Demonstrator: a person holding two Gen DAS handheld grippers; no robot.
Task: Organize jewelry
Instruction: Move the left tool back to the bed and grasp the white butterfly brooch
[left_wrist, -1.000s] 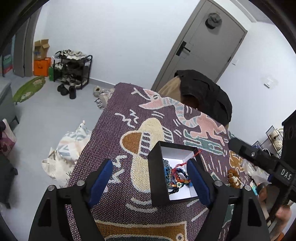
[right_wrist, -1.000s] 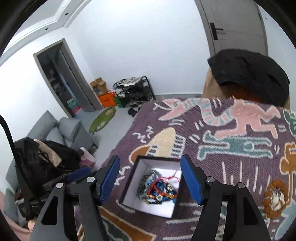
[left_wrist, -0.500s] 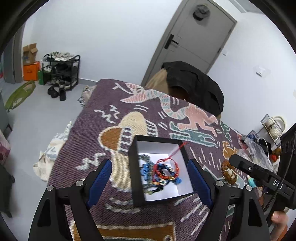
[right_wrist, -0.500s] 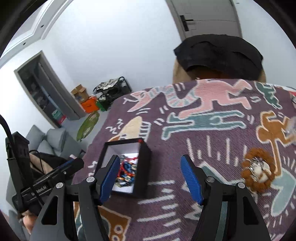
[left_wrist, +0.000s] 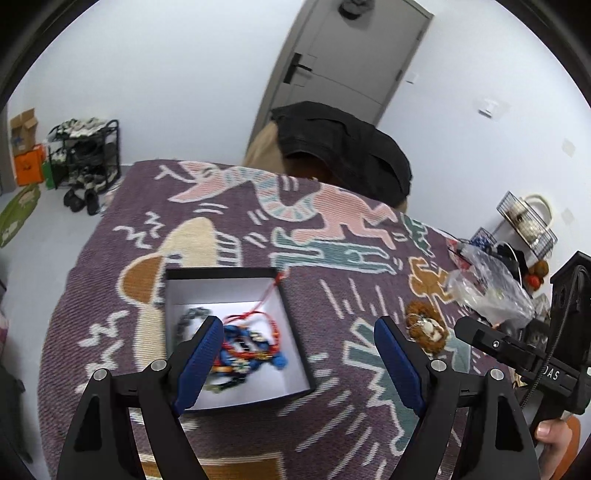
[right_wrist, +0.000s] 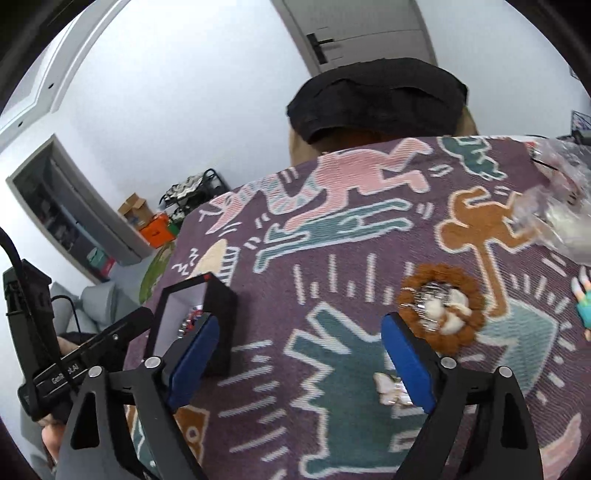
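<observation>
left fingers: spread wide, holding nothing
right fingers: just opened wider, nothing between
black box: bracelets inside, behind left fingers' left pad
brown ring: beyond right fingers' right pad

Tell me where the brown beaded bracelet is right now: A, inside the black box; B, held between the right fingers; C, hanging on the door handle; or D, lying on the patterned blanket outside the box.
D: the brown beaded bracelet lies on the patterned blanket, well apart from the black box, and the right gripper is open with nothing between its fingers.
</observation>
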